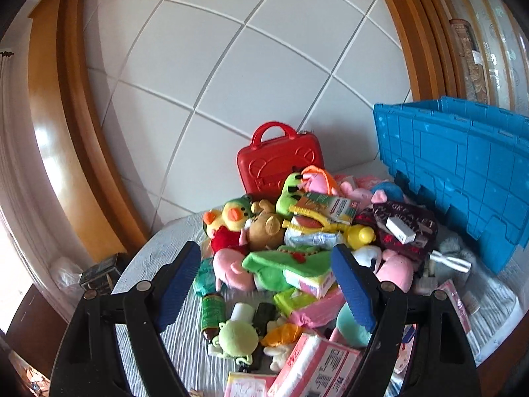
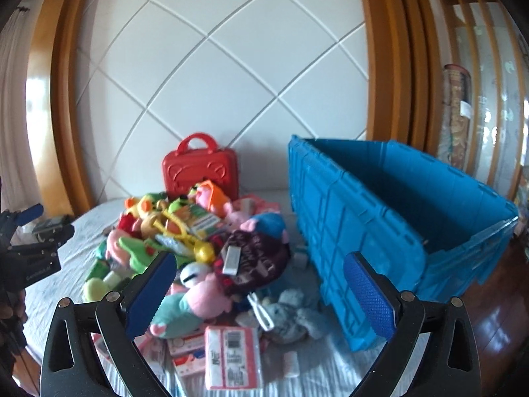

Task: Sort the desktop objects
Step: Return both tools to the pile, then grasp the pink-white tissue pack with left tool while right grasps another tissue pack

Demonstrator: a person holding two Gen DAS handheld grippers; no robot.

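A heap of plush toys, boxes and bottles lies on a white-covered table; it also shows in the right wrist view. A big blue crate stands right of the heap, its flap leaning over it. A red toy case stands behind the heap. My left gripper is open and empty above the heap's near side, over a green plush. My right gripper is open and empty above the heap's right edge and a grey plush. The left gripper's body shows at the far left.
A padded white wall panel with wooden frame stands behind the table. Pink tissue packs lie at the table's front. A dark small box sits off the table's left edge. Wooden floor shows at the right.
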